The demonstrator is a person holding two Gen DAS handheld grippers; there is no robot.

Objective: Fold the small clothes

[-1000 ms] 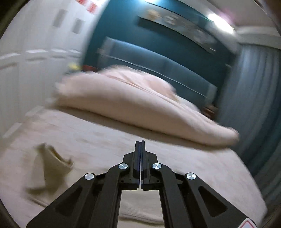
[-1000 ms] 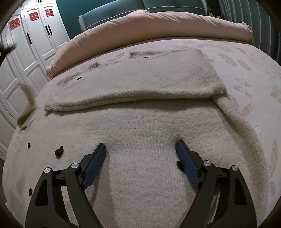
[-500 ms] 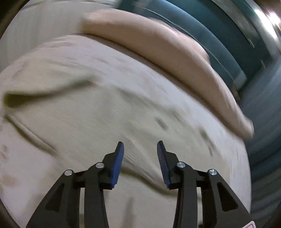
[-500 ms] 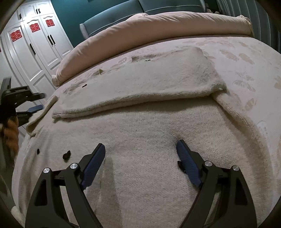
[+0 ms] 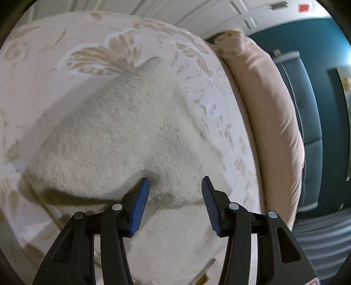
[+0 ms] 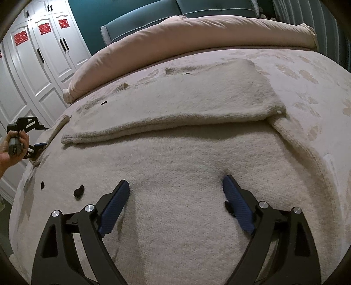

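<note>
A cream knitted sweater [image 6: 186, 157] lies flat on the bed, one sleeve [image 6: 175, 109] folded across its upper part. My right gripper [image 6: 175, 193] is open, its fingertips pressed on the sweater's body. My left gripper [image 5: 175, 188] is open just above the other sleeve [image 5: 122, 136], which lies spread over the patterned bedspread. The left gripper also shows in the right wrist view [image 6: 33, 140] at the sweater's left edge, held by a hand.
A rolled pink duvet [image 6: 186, 37] lies along the head of the bed, before a teal headboard [image 6: 153, 13]. White wardrobe doors [image 6: 43, 54] stand to the left. Small dark specks [image 6: 79, 190] dot the sweater. The bed edge drops off at left.
My left gripper has opened and swung down from facing the room to just above the sweater's sleeve at the left. My right gripper has stayed in place, open.
</note>
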